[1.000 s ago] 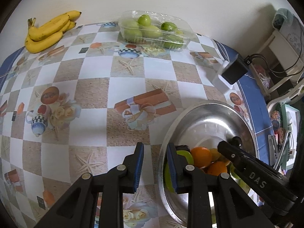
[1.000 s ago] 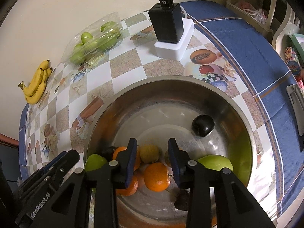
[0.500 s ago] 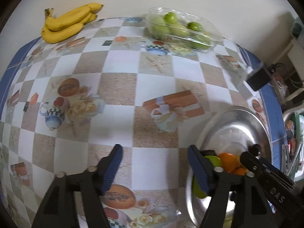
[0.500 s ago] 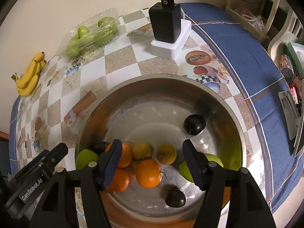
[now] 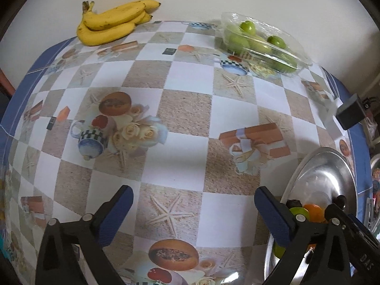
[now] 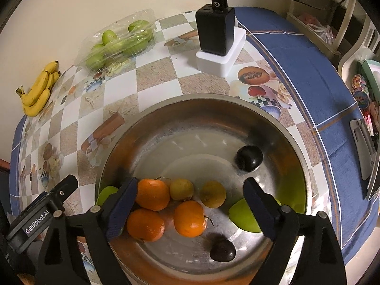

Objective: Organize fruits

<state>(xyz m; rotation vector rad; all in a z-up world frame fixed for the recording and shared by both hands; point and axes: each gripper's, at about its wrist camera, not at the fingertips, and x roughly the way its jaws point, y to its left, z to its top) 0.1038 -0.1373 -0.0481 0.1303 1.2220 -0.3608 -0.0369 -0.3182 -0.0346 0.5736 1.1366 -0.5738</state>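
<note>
- Your left gripper (image 5: 193, 210) hung over bare tablecloth (image 5: 185, 123), jaws just spread wide — nothing between them.
- Your right gripper (image 6: 190, 199) hovered above the steel bowl (image 6: 166, 128), jaws likewise just spread, empty.
- Oranges (image 6: 152, 193) lay clustered in the bowl; bananas (image 5: 111, 22) by the wall.

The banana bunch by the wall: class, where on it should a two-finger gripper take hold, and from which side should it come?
Probably across the middle of the banana bunch, coming down from above. The bananas lie flat on the tablecloth, stacked side by side and close to the wall, so the far side looks cramped. The stem end seems too narrow to carry the weight steadily.
</note>
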